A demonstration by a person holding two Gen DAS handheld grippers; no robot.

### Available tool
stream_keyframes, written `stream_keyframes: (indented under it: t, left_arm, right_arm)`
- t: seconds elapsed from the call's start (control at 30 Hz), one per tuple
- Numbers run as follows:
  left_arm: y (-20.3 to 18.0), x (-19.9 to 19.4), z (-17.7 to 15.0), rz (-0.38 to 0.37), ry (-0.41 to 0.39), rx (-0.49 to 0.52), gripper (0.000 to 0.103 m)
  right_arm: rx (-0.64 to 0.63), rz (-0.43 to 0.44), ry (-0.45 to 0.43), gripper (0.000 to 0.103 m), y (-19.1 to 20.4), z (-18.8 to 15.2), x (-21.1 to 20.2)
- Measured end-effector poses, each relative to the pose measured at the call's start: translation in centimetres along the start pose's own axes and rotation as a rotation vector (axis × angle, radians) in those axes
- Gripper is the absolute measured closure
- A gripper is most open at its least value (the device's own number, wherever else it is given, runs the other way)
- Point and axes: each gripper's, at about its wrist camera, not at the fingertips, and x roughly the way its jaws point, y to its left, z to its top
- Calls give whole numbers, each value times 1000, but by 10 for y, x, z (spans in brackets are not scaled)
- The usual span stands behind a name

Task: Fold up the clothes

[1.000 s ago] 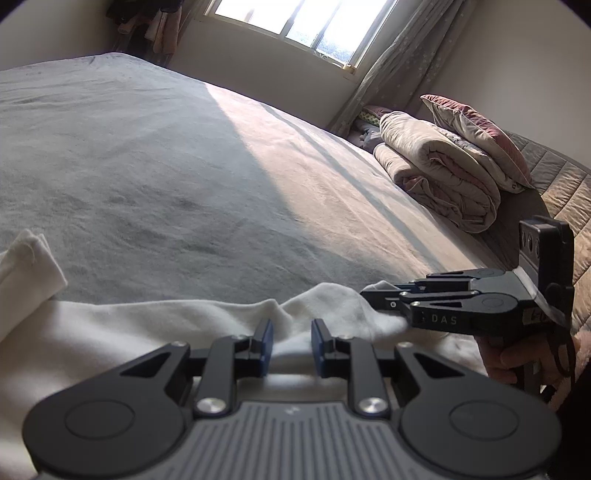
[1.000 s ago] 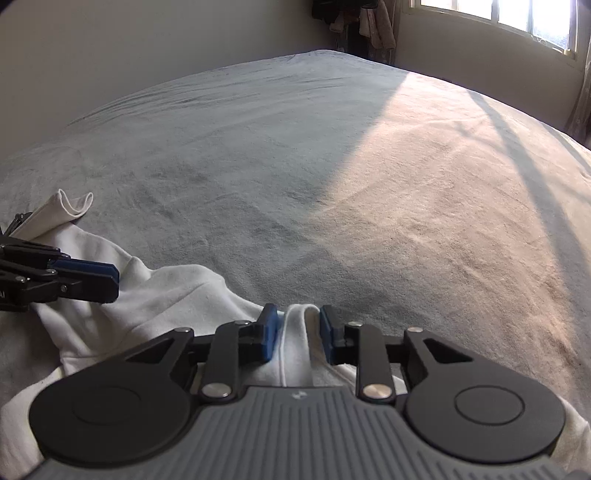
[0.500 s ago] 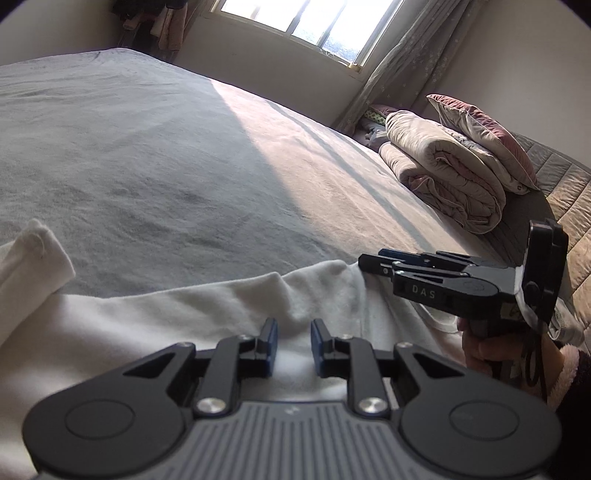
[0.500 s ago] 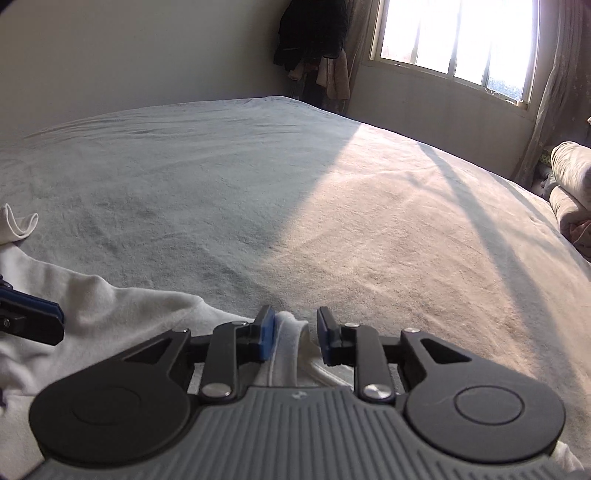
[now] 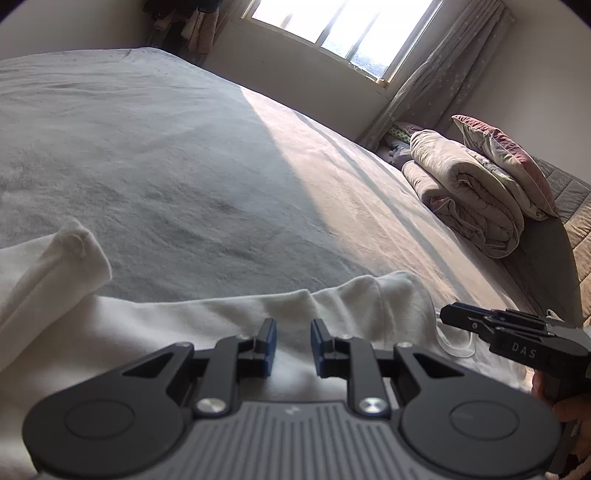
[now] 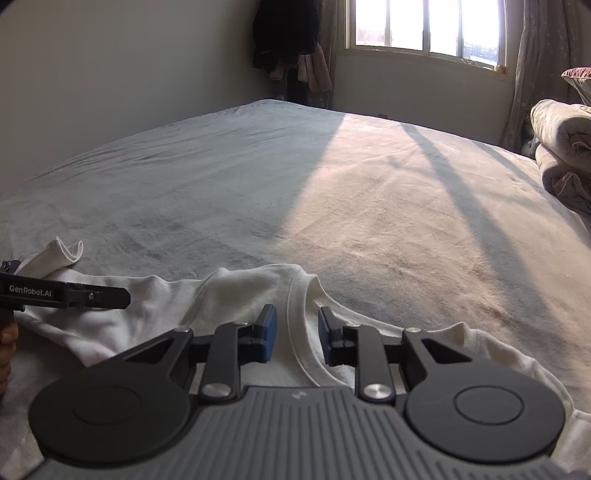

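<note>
A white T-shirt [image 5: 207,321] lies spread on the near part of the grey bed, one sleeve [image 5: 55,262] sticking up at the left. In the right wrist view the shirt [image 6: 173,306] shows its round neckline [image 6: 306,314]. My left gripper [image 5: 293,345] hovers over the shirt's upper edge, jaws apart, nothing between them. My right gripper [image 6: 293,332] sits over the collar, jaws apart with the collar seam lying between them, untouched. Each gripper shows in the other's view: the right gripper [image 5: 480,328] and the left gripper [image 6: 92,295].
The grey bed sheet [image 5: 184,166] stretches far ahead, partly sunlit. A rolled quilt [image 5: 465,195] and a pillow [image 5: 506,162] are stacked at the right by the headboard. A window [image 6: 424,26] and hanging clothes [image 6: 291,44] are at the far wall.
Both grippers have tilted up and pulled back a little from the shirt. The right gripper's jaws have opened wider and let go of the collar fold.
</note>
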Motion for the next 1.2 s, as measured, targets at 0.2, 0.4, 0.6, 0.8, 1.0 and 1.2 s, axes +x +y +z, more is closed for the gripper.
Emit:
stream_keyframes:
  t: [0.2, 0.4, 0.6, 0.8, 1.0, 1.2]
  left_arm:
    - [2, -1, 0, 37, -4, 6, 82]
    - [9, -5, 3, 55, -14, -15, 83]
    - [15, -14, 5, 2, -61, -58, 83]
    - [-1, 2, 1, 136, -25, 40, 83]
    - [-21, 12, -5, 272, -58, 178, 83]
    - [-29, 19, -10, 343, -100, 205, 82]
  right_arm:
    - [1, 5, 99, 91, 11, 7, 52]
    - [60, -20, 61, 99, 0, 18, 79]
    - [110, -3, 6, 85, -9, 23, 37]
    - [126, -38, 17, 83, -23, -2, -36]
    - [177, -162, 74, 66, -43, -47, -150]
    - [143, -291, 75, 56, -43, -75, -255]
